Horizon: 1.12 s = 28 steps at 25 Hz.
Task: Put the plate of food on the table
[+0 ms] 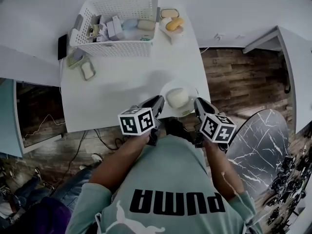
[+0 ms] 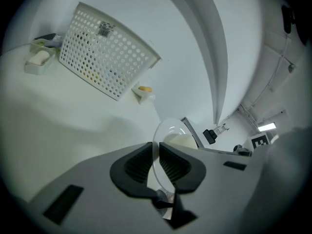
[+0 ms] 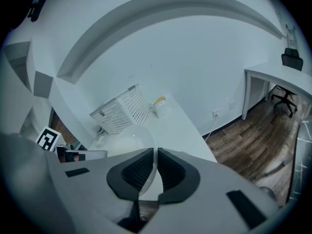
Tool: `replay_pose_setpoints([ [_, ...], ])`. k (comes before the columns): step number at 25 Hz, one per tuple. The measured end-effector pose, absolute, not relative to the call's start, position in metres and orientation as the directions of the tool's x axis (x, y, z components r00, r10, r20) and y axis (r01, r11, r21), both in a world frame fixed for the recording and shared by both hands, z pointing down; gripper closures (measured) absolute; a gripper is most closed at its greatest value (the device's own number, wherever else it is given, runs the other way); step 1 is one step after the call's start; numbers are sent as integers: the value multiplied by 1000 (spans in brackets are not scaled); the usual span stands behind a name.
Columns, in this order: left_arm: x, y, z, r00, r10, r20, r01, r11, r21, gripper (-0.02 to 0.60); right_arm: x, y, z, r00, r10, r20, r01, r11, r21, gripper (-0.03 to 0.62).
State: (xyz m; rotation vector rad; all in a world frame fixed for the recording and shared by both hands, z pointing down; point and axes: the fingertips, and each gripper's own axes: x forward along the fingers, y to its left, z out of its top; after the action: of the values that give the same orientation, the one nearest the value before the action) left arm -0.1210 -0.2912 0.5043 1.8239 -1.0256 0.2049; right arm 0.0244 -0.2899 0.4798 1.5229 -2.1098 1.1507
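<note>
A clear glass plate (image 1: 168, 86) carrying a pale round bun (image 1: 177, 97) hangs at the near right corner of the white table (image 1: 117, 91). My left gripper (image 1: 158, 102) is shut on the plate's left rim and my right gripper (image 1: 199, 104) is shut on its right rim. In the left gripper view the plate (image 2: 168, 130) stands edge-on between the jaws of the left gripper (image 2: 156, 162), with the bun (image 2: 183, 141) beyond. The right gripper view has the plate's rim (image 3: 129, 143) clamped in the right gripper (image 3: 155, 167).
A white perforated basket (image 1: 117, 26) full of small items stands at the table's far side. Beside it is a small tub with yellow food (image 1: 173, 24). A soap dish (image 1: 87, 69) lies at the left. A marble-topped round table (image 1: 258, 140) stands at the near right over wooden floor.
</note>
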Motion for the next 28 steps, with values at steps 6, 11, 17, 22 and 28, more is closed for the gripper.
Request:
replay_pose_setpoints([
  [6,-140,-269,483,655,-565,502,-700,-202,685,535,6,-261,461,-357,-700,618,-907,99,-410,560],
  [11,-151,-253,470,686,-559,467,-676,-251,693,537,-6,-236,450,-311,-729,610,-920,69,-386,562],
  [17,-151,-235,466,714,-538,449,-650,-270,710,537,-7,-214,438,-265,-755,599,-930,35,-366,563],
  [22,-138,-224,465,738,-513,438,-630,-293,719,537,5,-199,429,-225,-781,583,-934,3,-357,563],
  [28,-108,-210,456,766,-478,429,-612,-340,714,535,32,-174,420,-176,-809,561,-931,-49,-362,563],
])
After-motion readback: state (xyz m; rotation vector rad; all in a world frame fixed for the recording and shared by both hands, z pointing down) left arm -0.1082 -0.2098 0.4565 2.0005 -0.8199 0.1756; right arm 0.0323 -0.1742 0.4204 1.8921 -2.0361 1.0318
